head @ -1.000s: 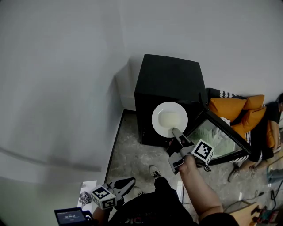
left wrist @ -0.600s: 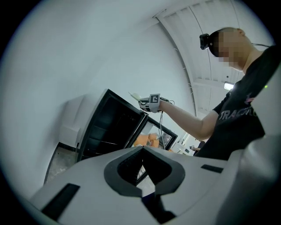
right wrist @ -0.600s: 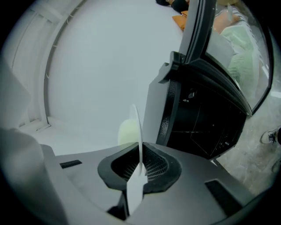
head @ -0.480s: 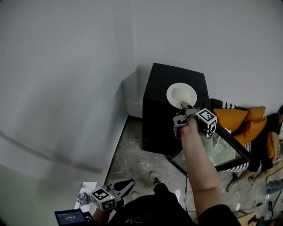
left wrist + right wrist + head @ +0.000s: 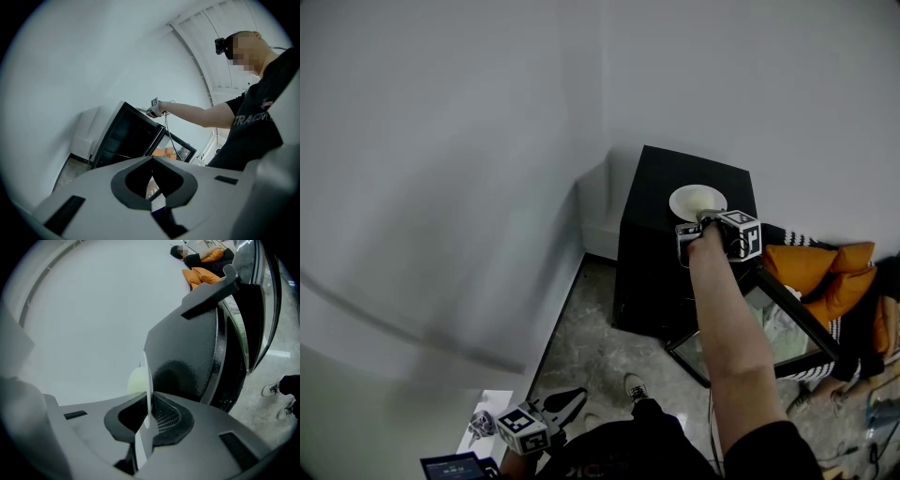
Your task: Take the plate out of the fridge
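The white plate (image 5: 697, 202) hangs level just over the top of the black fridge (image 5: 675, 262); whether it touches the top I cannot tell. My right gripper (image 5: 705, 221) is shut on its near rim. In the right gripper view the plate (image 5: 146, 376) shows edge-on between the jaws of the right gripper (image 5: 149, 401), beside the fridge top (image 5: 187, 357). The fridge's glass door (image 5: 773, 323) stands open to the right. My left gripper (image 5: 575, 400) stays low at the bottom left, far from the fridge. In its own view the left gripper (image 5: 152, 161) is shut on nothing.
The fridge (image 5: 124, 138) stands in a corner between white walls. A person sits on the floor at the right by orange cushions (image 5: 825, 272). A small screen (image 5: 450, 466) is at the bottom left. My shoe (image 5: 635, 386) rests on the stone floor in front of the fridge.
My right gripper has carried the plate from in front of the fridge's opening up and over its top, and the arm has stretched out. The left gripper has barely moved.
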`<state>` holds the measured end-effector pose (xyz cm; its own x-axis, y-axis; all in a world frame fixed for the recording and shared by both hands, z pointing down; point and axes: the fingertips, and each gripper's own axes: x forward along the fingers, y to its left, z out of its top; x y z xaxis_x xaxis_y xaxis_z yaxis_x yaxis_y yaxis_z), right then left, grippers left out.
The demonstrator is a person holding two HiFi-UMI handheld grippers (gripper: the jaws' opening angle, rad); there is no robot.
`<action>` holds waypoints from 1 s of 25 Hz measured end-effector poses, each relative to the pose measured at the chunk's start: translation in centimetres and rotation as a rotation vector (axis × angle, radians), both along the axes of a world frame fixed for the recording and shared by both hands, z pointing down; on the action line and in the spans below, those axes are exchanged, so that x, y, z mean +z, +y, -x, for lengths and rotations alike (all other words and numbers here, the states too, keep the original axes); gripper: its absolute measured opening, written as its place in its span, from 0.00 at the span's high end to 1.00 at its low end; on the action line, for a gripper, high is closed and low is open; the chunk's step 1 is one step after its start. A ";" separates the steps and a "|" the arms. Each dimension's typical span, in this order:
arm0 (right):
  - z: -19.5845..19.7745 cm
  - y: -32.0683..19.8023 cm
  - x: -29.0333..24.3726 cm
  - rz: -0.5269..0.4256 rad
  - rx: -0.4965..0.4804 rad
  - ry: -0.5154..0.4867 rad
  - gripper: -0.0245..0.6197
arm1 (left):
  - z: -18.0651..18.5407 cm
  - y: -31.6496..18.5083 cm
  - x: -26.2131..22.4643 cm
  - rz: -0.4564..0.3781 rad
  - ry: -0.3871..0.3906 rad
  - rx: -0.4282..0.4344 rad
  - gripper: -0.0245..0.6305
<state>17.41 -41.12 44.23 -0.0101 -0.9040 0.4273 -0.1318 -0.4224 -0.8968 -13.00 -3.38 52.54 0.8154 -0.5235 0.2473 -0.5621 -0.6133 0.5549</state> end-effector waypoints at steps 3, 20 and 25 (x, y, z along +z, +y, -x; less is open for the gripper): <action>0.2 -0.5 0.4 0.023 0.002 0.004 0.92 | -0.2 -0.1 -0.3 -0.013 0.024 -0.009 0.96; 0.6 -1.8 0.8 0.185 -0.110 0.101 0.63 | 0.0 -0.7 -0.4 -0.025 0.042 -0.008 0.96; 0.9 -1.2 0.7 0.231 -0.158 0.174 0.56 | 0.1 -0.4 -0.4 -0.030 0.061 -0.005 0.96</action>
<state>16.51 -42.28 44.90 -0.0516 -0.7762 0.6284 -0.3550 -0.5739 -0.7380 -13.14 -3.75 52.10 0.8259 -0.5337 0.1815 -0.5308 -0.6276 0.5696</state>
